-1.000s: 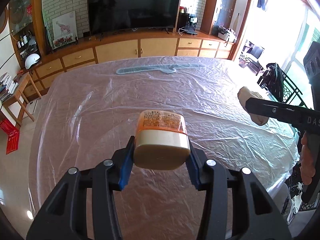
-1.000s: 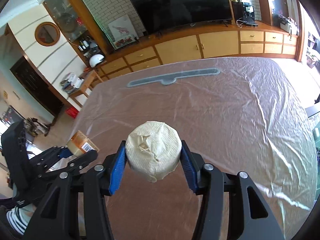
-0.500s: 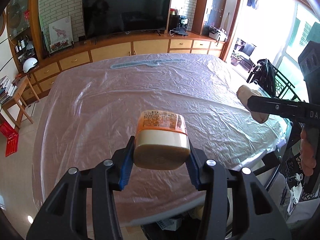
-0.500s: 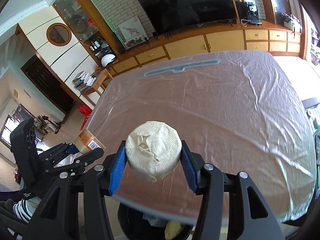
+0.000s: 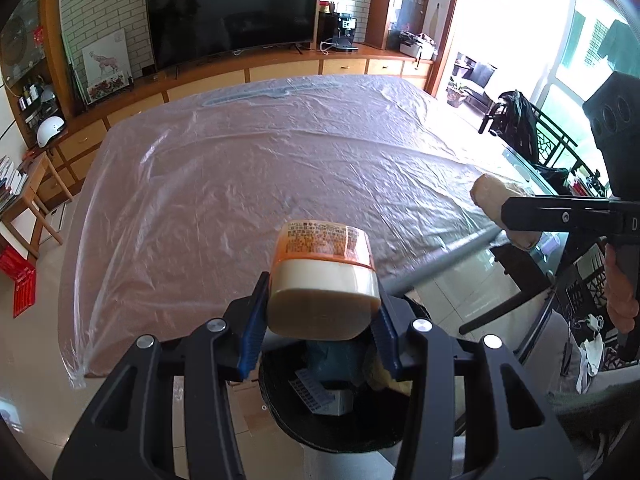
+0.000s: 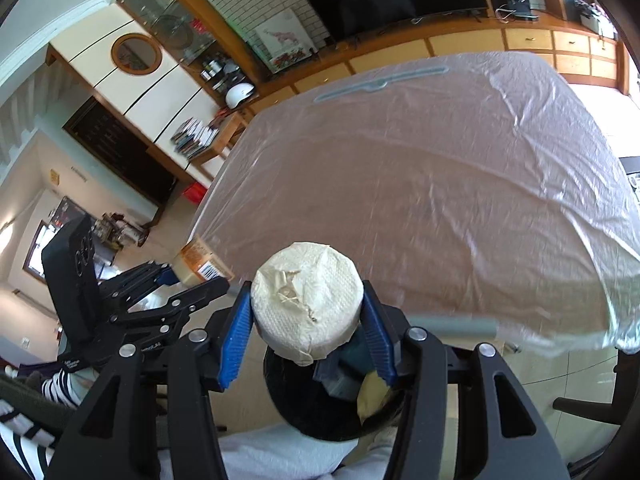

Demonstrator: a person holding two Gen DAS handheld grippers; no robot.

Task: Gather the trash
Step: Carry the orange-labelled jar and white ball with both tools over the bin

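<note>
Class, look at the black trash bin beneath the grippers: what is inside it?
Inside the black trash bin lie a white box, a dark teal packet and a yellow wrapper. The held orange-labelled container and paper roll cover the rest.

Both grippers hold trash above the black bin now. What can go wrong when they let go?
1. The bin already holds a box and other trash, so the jar could land on these and bounce out.
2. The left gripper holds the jar near the bin's rim; it may fall on the floor.
3. The right gripper holds a light paper roll, close to the table edge; it could drift wide.
</note>
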